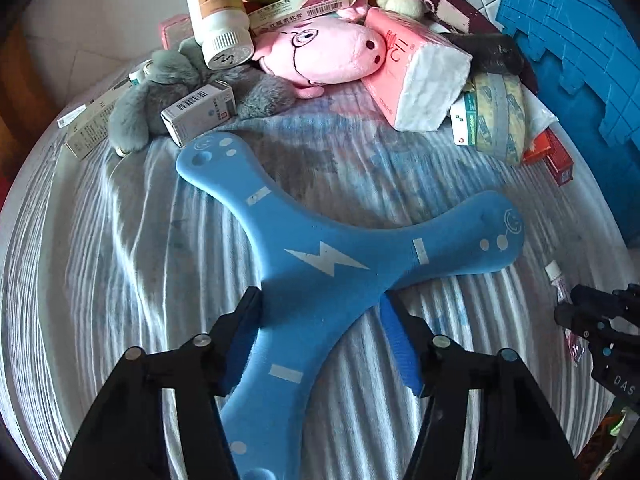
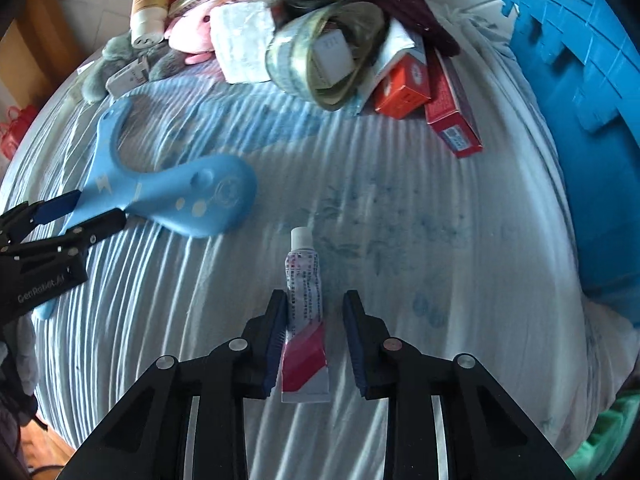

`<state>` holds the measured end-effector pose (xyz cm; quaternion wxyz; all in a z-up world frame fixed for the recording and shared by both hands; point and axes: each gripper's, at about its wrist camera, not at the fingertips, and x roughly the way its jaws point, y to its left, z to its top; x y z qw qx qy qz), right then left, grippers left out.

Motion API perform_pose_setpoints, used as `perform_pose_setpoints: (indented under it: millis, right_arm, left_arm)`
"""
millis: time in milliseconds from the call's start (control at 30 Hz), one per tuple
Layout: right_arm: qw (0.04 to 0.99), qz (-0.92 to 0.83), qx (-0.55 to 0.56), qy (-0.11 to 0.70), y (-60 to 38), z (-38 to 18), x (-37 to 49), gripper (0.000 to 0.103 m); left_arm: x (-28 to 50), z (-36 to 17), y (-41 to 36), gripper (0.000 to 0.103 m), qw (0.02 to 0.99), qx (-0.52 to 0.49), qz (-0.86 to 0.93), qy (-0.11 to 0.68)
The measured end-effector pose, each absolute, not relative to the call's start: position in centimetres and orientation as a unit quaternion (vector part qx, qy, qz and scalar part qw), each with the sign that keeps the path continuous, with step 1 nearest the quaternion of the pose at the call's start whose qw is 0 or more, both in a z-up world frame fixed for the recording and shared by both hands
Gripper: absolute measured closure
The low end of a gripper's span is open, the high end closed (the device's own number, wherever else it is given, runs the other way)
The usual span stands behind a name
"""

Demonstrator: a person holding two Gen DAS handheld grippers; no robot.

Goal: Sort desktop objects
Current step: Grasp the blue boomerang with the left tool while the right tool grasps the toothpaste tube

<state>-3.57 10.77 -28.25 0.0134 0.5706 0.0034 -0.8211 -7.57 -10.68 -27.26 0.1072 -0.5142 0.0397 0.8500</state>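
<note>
Both jaws straddle, unclamped: left gripper [image 1: 320, 312] boomerang [image 1: 320, 264], right gripper [image 2: 314, 308] tube [image 2: 305, 320].

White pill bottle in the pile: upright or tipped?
Tipped. The white pill bottle lies slanted on the grey plush, its ribbed cap pointing down toward the camera.

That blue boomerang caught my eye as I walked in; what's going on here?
A person is sorting clutter on a striped cloth with two handheld grippers. The left gripper straddles one arm of the blue boomerang. The right gripper straddles a small ointment tube, one pad against it, the other apart. Toys, boxes and tape remain piled behind.
</note>
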Motion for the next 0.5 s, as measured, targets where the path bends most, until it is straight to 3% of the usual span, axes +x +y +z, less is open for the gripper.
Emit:
perform_pose_setpoints:
  millis: [100,233,367,500]
  right_arm:
    - [0.014,-0.822,0.57,-0.005,11.1,-27.8,-3.9,0.074]
    - [0.017,-0.821,0.57,-0.007,11.3,-27.8,-4.0,0.073]
    - [0.019,-0.821,0.571,-0.005,11.2,-27.8,-4.3,0.068]
    - [0.021,-0.821,0.571,0.004,10.7,-27.9,-4.1,0.068]
  left_arm:
    - [-7.8,-26.7,-11.6,0.055,0.108,-0.518,0.848,0.012]
    - [-6.9,-26.4,-12.4,0.054,0.097,-0.514,0.851,0.036]
    - [-6.4,-27.2,-12.1,0.03,0.086,-0.52,0.846,0.078]
    - [-6.1,-27.4,-13.2,0.03,0.103,-0.519,0.847,0.054]
